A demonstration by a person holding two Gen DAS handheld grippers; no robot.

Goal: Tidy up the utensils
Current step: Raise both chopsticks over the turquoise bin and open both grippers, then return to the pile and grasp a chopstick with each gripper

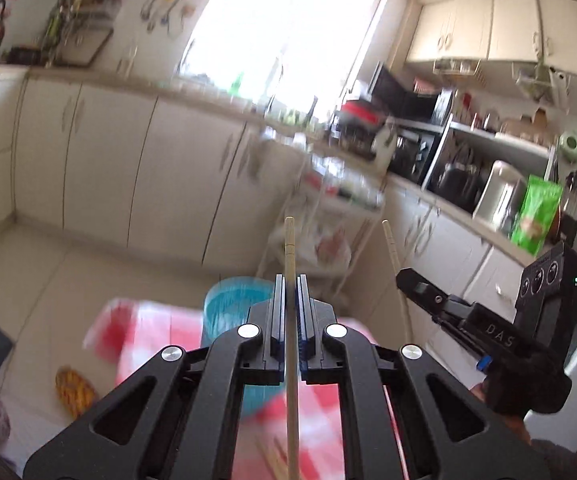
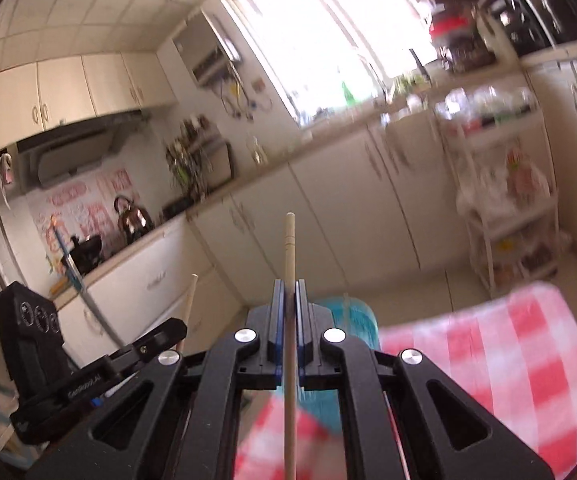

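Blurred kitchen behind — each gripper, left (image 1: 290, 280) and right (image 2: 290, 284), jaws clamping a chopstick (image 1: 289, 248), lower ends cut off.

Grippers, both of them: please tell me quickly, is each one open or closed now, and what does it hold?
Left gripper: closed on a wooden chopstick.
Right gripper: closed on a second chopstick.

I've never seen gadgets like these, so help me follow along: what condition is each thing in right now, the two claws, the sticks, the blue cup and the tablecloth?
Left gripper: shut on a chopstick, lifted above the table.
Left chopstick: clamped, tip pointing away from the camera.
Right gripper: shut on a chopstick, also raised.
Right chopstick: clamped, tip sticking out forward.
Blue cup: upright on the table, contents blurred.
Red checked tablecloth: spread over the table, blurred.
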